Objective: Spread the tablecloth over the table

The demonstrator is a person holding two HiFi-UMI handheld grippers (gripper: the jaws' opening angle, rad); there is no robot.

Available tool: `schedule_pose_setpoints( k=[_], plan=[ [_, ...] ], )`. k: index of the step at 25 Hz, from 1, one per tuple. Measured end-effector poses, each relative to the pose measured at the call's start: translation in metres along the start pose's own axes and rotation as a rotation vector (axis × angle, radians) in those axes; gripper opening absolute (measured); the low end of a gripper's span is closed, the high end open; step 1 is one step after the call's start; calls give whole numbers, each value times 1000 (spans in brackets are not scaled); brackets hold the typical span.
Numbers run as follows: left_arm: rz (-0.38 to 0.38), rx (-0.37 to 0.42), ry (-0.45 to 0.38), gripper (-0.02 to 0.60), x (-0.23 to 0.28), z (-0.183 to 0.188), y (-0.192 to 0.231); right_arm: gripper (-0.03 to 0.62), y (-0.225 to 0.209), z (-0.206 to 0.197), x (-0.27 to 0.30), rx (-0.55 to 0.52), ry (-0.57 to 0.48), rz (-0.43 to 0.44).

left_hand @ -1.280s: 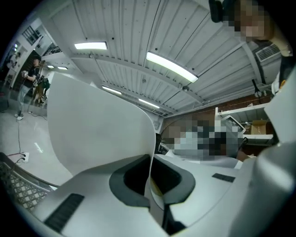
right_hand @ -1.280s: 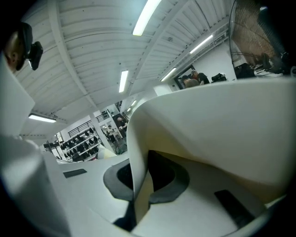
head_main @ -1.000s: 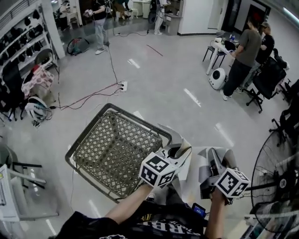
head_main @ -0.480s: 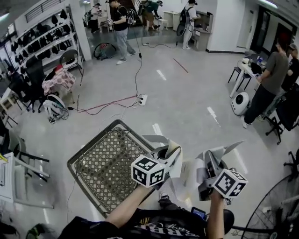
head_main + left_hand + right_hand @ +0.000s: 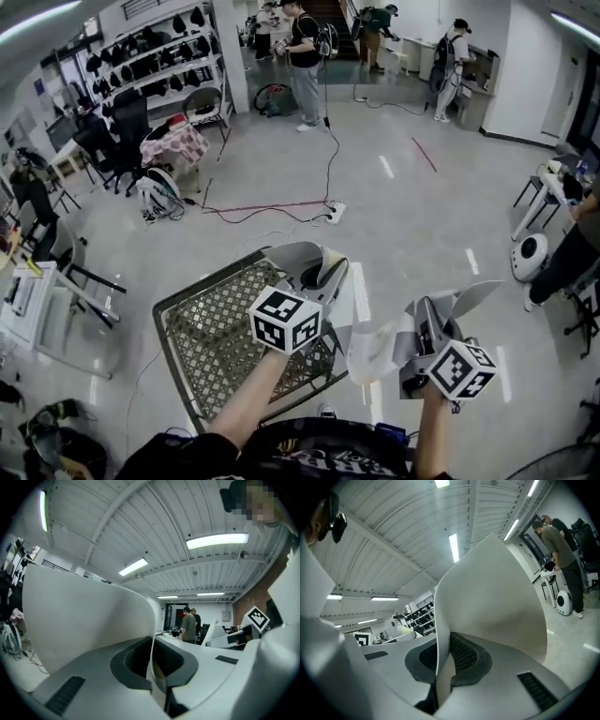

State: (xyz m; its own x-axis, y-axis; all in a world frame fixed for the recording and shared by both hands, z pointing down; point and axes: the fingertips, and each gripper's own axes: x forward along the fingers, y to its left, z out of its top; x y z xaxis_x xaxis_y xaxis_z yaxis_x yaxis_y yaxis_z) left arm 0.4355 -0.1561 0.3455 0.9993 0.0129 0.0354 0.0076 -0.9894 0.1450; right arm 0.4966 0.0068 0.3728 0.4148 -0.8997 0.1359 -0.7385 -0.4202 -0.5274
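Note:
A pale grey tablecloth [image 5: 373,349] hangs slack between my two grippers, above the near corner of a metal mesh table [image 5: 211,328]. My left gripper [image 5: 317,272] is over the table's near right part, shut on one edge of the cloth. The left gripper view shows that edge pinched between the jaws [image 5: 152,667], with the tablecloth [image 5: 84,616] curling up on the left. My right gripper [image 5: 424,319] is to the right of the table, over the floor, shut on another edge. There the tablecloth [image 5: 497,597] rises as a tall flap above the right gripper [image 5: 442,667].
Red and black cables and a power strip [image 5: 333,214] lie on the floor beyond the table. A white desk [image 5: 28,300] stands at the left, with shelves of helmets [image 5: 159,56] behind it. Several people stand at the back. A round white machine [image 5: 530,258] is at the right.
Both grippers have swung sideways together, with the cloth still pinched in each. My view has turned left, so the room has slid right. The left gripper now sits further over the mesh table.

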Motion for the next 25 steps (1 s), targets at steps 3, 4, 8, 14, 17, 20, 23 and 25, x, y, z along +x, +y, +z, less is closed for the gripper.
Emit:
schedule_pose_setpoints(
  k=[3,4,8,14,17,20,23,25],
  plan=[
    [116,36,-39,25,-11,19,41,17,10,-6,28,33,33,62],
    [149,48,-45,25,-18,23,52,17,15,-10,35,44,48,81],
    [309,61,-34,25,-63,27,97,18,51,-39,68,73,139,199],
    [607,-97,-117,26,-165,1,177,18,107,-90,115,76,255,347],
    [697,-143,-134,33,-206,-14,206,17,125,-111,129,123,287,398],
    [732,-145,-159,36,-232,-18,224,17,148,-127,136,140,315,422],
    [741,-143,-200,35,-261,-11,251,17,177,-142,144,128,307,430],
    [746,-136,-217,35,-279,-3,268,17,192,-144,152,146,283,443]
  ],
)
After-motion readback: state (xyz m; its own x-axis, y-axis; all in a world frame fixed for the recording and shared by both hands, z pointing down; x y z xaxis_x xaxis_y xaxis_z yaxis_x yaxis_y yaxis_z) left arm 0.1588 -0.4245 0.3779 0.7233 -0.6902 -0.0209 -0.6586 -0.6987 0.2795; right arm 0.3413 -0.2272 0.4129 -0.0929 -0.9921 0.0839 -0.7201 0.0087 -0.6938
